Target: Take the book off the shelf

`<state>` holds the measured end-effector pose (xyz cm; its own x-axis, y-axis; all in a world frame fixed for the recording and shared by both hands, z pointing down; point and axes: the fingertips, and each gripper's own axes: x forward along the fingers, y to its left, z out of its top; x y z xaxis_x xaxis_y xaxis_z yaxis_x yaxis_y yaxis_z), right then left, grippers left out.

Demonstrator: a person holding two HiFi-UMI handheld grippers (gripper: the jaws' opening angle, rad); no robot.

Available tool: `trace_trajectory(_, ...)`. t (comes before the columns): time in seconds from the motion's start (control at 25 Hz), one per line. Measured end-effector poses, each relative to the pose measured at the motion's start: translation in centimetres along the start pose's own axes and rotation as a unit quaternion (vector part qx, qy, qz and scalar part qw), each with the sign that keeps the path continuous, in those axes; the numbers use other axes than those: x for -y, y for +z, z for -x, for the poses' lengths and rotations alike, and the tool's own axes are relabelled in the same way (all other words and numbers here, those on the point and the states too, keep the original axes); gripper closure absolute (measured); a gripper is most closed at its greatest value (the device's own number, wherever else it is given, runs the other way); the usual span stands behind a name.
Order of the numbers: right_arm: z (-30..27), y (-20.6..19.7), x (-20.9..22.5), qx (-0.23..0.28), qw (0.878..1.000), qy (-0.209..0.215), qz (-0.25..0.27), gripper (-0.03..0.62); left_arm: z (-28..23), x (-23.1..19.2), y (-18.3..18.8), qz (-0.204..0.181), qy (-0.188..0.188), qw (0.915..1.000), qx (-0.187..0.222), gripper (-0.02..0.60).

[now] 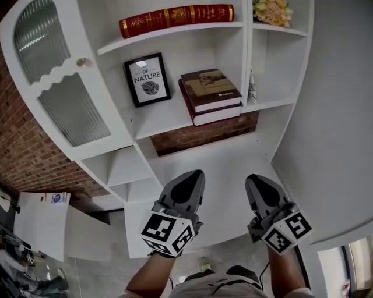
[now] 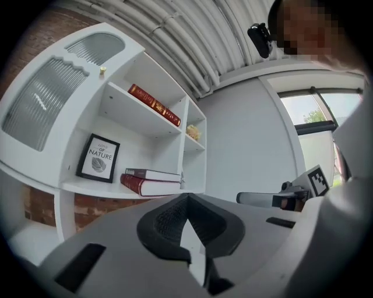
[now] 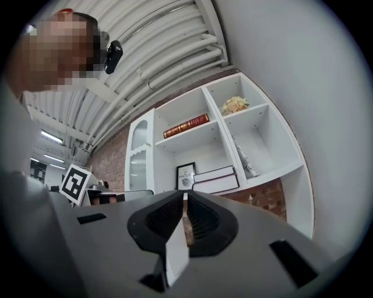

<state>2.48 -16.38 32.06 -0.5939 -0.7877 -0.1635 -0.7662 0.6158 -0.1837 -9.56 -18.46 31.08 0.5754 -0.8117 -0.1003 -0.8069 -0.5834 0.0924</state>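
Two books lie stacked flat on the middle shelf: a brown-covered book (image 1: 208, 86) on a dark red one (image 1: 211, 110). The stack also shows in the left gripper view (image 2: 150, 180) and the right gripper view (image 3: 214, 178). A red book with gold bands (image 1: 175, 18) lies on the upper shelf. My left gripper (image 1: 189, 185) and right gripper (image 1: 259, 186) hover side by side below the shelves, well short of the books. Both are shut and hold nothing.
A framed "Of Nature" print (image 1: 147, 78) leans left of the stack. Pale flowers (image 1: 271, 10) sit in the top right cubby. A glass-fronted cabinet door (image 1: 55, 75) stands at the left. A white counter (image 1: 215, 169) runs under the shelves, with a brick wall (image 1: 26, 151) behind.
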Motion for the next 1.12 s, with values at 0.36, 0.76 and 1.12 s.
trace_trajectory(0.36, -6.9, 1.8, 4.9, 0.001, 0.999, 0.0, 0.032, 0.572, -6.5, -6.6, 2.0, -0.02, 0.048, 0.9983, 0.026, 0.568)
trace_trajectory(0.76, -14.4, 3.7, 12.3, -0.006, 0.996, 0.04, 0.076, 0.488, -12.8, -9.5, 3.2, -0.043, 0.082, 0.9956, 0.018, 0.465)
trace_trajectory(1.12, -18.1, 3.6, 14.6, -0.026, 0.994, 0.077, 0.075, 0.468, -15.1, -12.3, 3.1, -0.046, 0.124, 0.9912, -0.003, 0.453)
